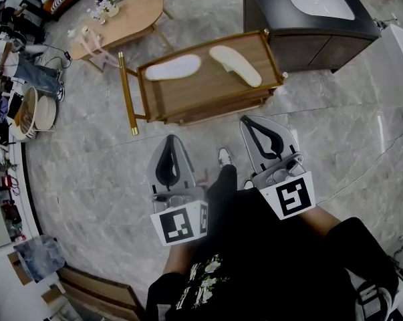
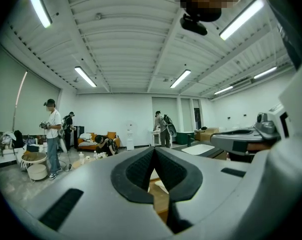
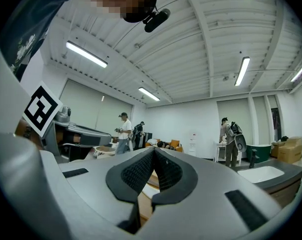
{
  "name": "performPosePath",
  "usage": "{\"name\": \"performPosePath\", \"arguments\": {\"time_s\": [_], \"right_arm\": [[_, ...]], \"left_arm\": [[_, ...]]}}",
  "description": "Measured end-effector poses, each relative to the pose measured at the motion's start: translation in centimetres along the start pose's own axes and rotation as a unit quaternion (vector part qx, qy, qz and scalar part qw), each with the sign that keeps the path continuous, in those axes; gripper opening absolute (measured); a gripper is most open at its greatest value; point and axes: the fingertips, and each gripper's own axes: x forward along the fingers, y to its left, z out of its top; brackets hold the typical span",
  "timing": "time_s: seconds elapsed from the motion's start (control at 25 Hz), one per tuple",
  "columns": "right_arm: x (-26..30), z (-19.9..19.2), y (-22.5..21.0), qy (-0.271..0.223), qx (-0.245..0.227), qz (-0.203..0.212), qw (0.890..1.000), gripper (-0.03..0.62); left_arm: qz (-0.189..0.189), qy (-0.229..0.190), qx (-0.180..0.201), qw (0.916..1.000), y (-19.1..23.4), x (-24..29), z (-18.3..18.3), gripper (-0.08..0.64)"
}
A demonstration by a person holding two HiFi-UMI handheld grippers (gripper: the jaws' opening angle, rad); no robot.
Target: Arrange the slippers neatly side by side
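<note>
Two white slippers lie on a low wooden table [image 1: 188, 89]. The left slipper [image 1: 172, 67] lies nearly crosswise, the right slipper [image 1: 236, 65] slants toward the table's right front, and they are apart and not parallel. My left gripper [image 1: 170, 139] hangs shut and empty over the floor in front of the table. To its right my right gripper [image 1: 248, 120] is also shut and empty, its tips near the table's front edge. In the left gripper view the gripper [image 2: 155, 149] has its pads meeting; the same holds for the gripper [image 3: 154, 150] in the right gripper view.
A dark cabinet with a white basin [image 1: 309, 15] stands right of the table. An oval wooden table [image 1: 121, 20] is at the back left, with clutter and baskets [image 1: 34, 112] along the left wall. A person's shoe [image 1: 224, 156] shows on the marble floor. Other people [image 2: 52, 134] stand far off.
</note>
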Motion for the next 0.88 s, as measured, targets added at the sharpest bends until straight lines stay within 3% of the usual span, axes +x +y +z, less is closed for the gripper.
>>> {"name": "performPosePath", "arguments": {"time_s": [0.24, 0.88], "right_arm": [[2.2, 0.6, -1.2, -0.001, -0.011, -0.016, 1.0, -0.002], [8.2, 0.2, -1.0, 0.005, -0.022, -0.039, 0.999, -0.002]], "left_arm": [[-0.031, -0.007, 0.007, 0.9995, 0.2, 3.0, 0.6, 0.0], [-0.054, -0.011, -0.003, 0.9985, 4.8, 8.3, -0.1, 0.0]]}}
